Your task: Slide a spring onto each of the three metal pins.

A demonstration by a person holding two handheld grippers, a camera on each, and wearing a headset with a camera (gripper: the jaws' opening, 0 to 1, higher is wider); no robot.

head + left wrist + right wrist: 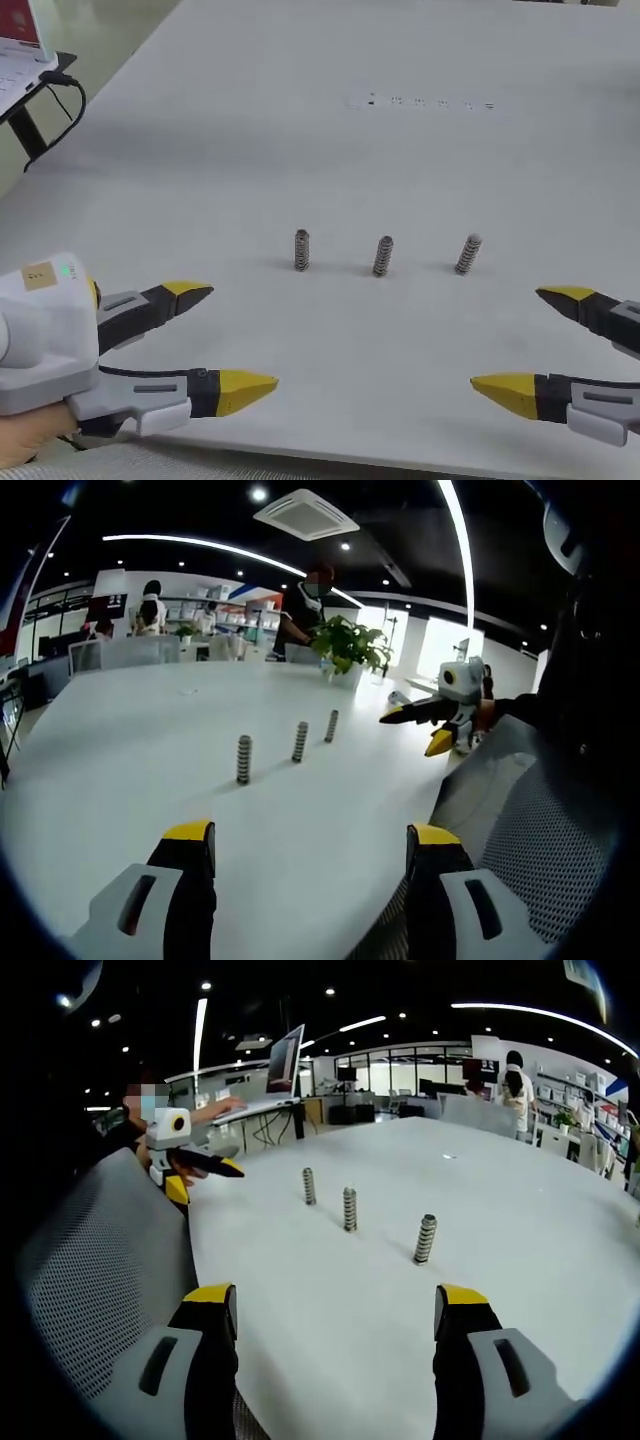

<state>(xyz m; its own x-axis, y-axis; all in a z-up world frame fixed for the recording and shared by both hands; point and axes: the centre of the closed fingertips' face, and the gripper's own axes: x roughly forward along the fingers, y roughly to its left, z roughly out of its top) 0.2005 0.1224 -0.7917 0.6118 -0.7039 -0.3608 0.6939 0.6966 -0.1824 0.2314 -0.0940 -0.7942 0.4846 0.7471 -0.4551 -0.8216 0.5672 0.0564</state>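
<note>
White worktop [420, 140] runs broad and bare ahead of both grippers in the head view, its near edge just beneath them and a laptop [18, 50] off its far left corner. The left gripper [225, 338] and right gripper [528, 340] hover low over the near edge, each with its jaws spread wide and nothing between them. Ahead of them and between their lines stand three coils in a row: left spring [302, 250], middle spring [383, 256] and right spring [468, 254], all roughly upright, apart from each other, with open surface all round.

From the left gripper view, its own yellow tips are wide apart over bare worktop. The left spring [243, 759] is nearest ahead, the middle spring [299, 741] and right spring [331, 726] receding beyond it. The right gripper [430, 725] hangs off to the right, beside a mesh chair [520, 810]; a plant [350, 645] sits at the far edge.

From the right gripper view, its jaws also gape. The right spring [426, 1238] is closest ahead, then the middle spring [350, 1208] and left spring [309, 1186]. The left gripper [195, 1175] shows at left, above the chair.
</note>
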